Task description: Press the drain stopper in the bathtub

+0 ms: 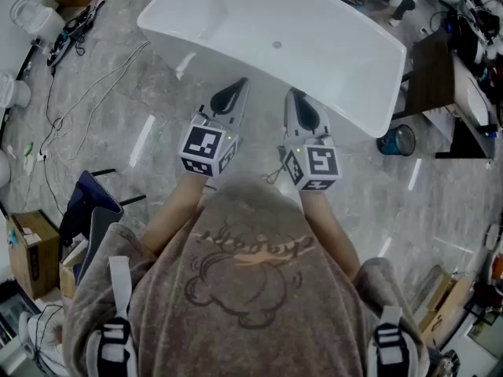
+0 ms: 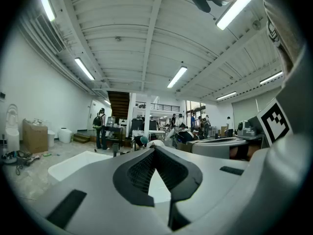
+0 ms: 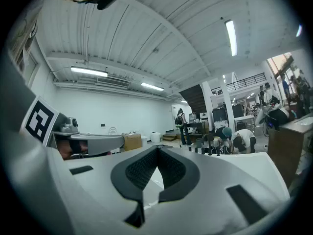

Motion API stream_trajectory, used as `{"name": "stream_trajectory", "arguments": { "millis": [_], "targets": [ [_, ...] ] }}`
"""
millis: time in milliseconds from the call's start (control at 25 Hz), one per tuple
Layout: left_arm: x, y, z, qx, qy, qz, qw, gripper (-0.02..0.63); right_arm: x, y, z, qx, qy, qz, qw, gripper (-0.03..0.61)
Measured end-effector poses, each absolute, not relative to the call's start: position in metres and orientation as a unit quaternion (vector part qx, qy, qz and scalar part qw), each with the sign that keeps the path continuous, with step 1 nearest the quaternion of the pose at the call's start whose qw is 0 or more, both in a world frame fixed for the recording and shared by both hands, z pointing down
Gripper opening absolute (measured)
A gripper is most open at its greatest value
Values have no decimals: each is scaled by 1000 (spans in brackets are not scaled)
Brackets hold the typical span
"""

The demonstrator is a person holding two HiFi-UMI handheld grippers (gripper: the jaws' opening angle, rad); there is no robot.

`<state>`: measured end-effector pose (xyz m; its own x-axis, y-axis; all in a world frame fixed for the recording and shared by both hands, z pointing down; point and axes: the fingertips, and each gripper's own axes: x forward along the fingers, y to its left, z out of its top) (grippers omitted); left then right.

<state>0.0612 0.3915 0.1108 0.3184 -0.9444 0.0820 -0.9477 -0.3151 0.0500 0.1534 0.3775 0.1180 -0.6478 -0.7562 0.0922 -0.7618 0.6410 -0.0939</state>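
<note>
A white freestanding bathtub (image 1: pixel 330 53) stands on the grey marble floor ahead of me. Its small round drain stopper (image 1: pixel 277 45) shows in the tub's bottom. My left gripper (image 1: pixel 239 84) and right gripper (image 1: pixel 292 93) are held side by side, pointing at the tub's near rim, short of the stopper. Both are shut with their tips touching and nothing between them. In the left gripper view the left gripper (image 2: pixel 154 148) points level across the room, with the tub (image 2: pixel 73 163) low at the left. The right gripper (image 3: pixel 157 149) likewise looks across the room.
A blue bucket (image 1: pixel 397 140) and a dark wooden desk (image 1: pixel 432 73) stand right of the tub. Cables (image 1: pixel 78 108) trail over the floor at the left, near a toilet (image 1: pixel 31 18) and a cardboard box (image 1: pixel 31 242). People (image 2: pixel 100 126) work in the distance.
</note>
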Motion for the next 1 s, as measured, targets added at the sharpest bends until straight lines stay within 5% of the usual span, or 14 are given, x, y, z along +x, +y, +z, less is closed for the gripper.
{"name": "stream_trajectory", "arguments": {
  "millis": [1000],
  "targets": [
    [49, 405, 126, 833, -551, 25, 41, 0, 159, 388, 125, 467, -883, 44, 1, 2]
  ]
}}
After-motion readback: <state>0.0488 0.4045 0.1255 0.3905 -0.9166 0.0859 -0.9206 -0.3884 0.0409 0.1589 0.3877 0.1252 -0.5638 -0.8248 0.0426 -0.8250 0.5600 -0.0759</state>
